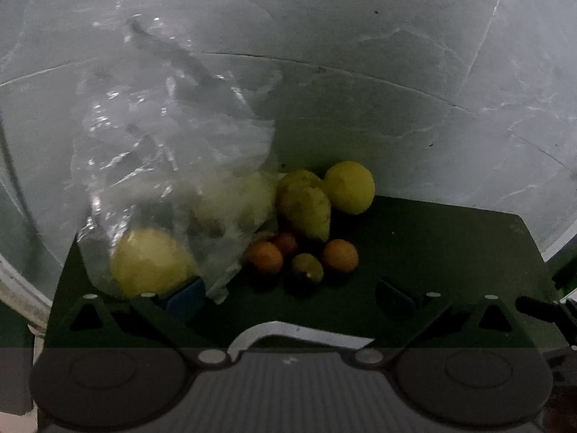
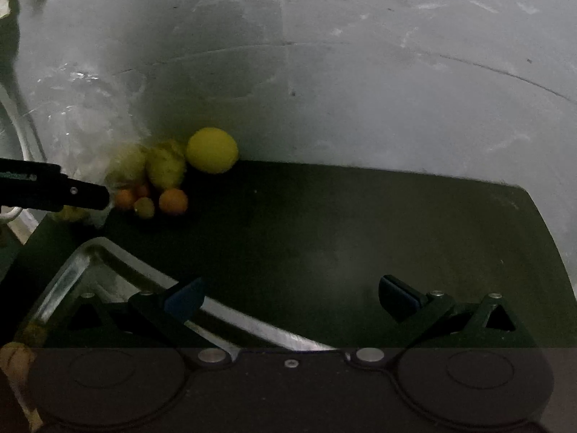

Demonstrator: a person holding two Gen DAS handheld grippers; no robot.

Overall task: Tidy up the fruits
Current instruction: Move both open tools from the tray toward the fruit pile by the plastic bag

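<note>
Dark table [image 2: 324, 223]: fruits [image 1: 306, 213], unlabeled bag [image 1: 173, 151].

Dim light. Dark green table [image 2: 360, 223] against pale grey, scuffed wall [image 2: 360, 72]; metal rail [image 2: 21, 122] at left.

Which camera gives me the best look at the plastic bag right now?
Left wrist. The clear plastic bag fills its left half, close and fairly sharp, with a yellow fruit inside. In the right wrist view, the bag is only a blurred patch at far left.
</note>
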